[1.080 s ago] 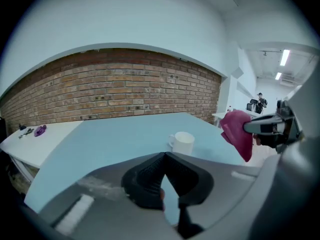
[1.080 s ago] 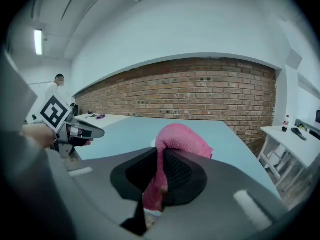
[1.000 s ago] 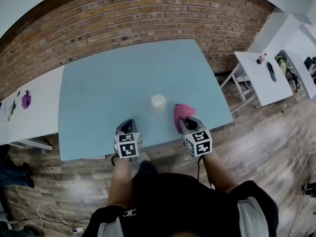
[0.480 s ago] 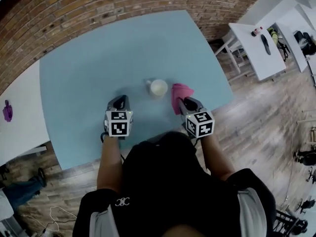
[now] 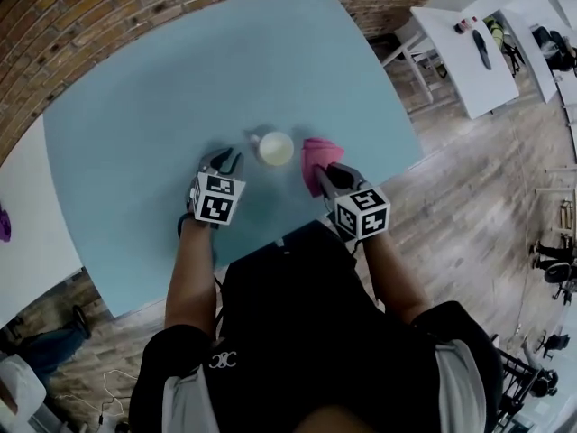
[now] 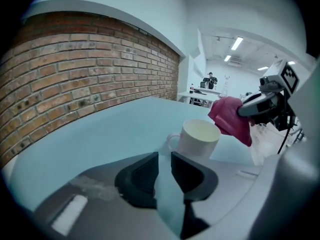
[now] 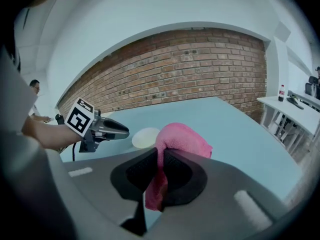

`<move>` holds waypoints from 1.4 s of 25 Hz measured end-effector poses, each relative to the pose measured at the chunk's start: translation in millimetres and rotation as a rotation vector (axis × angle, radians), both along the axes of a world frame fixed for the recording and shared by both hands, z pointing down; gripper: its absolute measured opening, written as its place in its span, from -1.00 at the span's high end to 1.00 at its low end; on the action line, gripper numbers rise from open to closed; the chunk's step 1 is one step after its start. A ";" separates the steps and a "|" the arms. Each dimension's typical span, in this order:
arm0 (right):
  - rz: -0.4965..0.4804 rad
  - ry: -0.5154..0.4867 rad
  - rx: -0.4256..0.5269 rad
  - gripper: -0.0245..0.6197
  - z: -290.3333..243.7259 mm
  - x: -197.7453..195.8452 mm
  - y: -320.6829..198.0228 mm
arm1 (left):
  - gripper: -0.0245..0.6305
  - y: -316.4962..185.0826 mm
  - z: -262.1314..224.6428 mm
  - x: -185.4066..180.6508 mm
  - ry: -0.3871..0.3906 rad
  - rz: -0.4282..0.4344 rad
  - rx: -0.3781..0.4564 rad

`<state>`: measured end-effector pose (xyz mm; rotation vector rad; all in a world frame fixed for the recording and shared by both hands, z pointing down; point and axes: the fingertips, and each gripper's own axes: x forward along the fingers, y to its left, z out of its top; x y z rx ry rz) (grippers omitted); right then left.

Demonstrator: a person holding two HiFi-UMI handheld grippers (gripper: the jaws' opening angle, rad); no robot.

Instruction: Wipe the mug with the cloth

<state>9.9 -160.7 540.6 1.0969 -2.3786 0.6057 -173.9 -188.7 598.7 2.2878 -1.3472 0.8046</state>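
One blue surface (image 5: 162,106). Two tools: the left tool (image 5: 224,159), nearer the mug than a second ago, has just been opening to a narrow, empty gap; the right tool (image 5: 325,171) pinches the one pink cloth (image 5: 315,154). One white mug (image 5: 275,148) stands between them

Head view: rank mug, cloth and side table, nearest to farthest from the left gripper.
1. Mug, just right of the left gripper.
2. Cloth, beyond the mug, in the right gripper.
3. Side table, far upper right.
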 end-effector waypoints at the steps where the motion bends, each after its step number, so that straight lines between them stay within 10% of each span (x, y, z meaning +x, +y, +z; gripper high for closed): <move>1: -0.008 -0.002 -0.012 0.82 2.8 -0.5 0.2 | 0.65 -4.4 3.2 2.3 0.001 0.008 -0.005; 11: -0.069 -0.036 -0.117 0.82 24.4 -10.3 -11.9 | 0.47 -31.8 25.8 28.4 -0.048 0.141 -0.063; 27: -0.210 -0.195 -0.185 0.82 20.2 -43.6 -32.2 | 0.79 -35.4 25.8 43.5 -0.020 0.183 -0.031; 35: -0.168 -0.443 -0.515 0.82 57.5 -42.1 -43.5 | 0.78 -31.6 27.1 47.7 -0.047 0.241 -0.022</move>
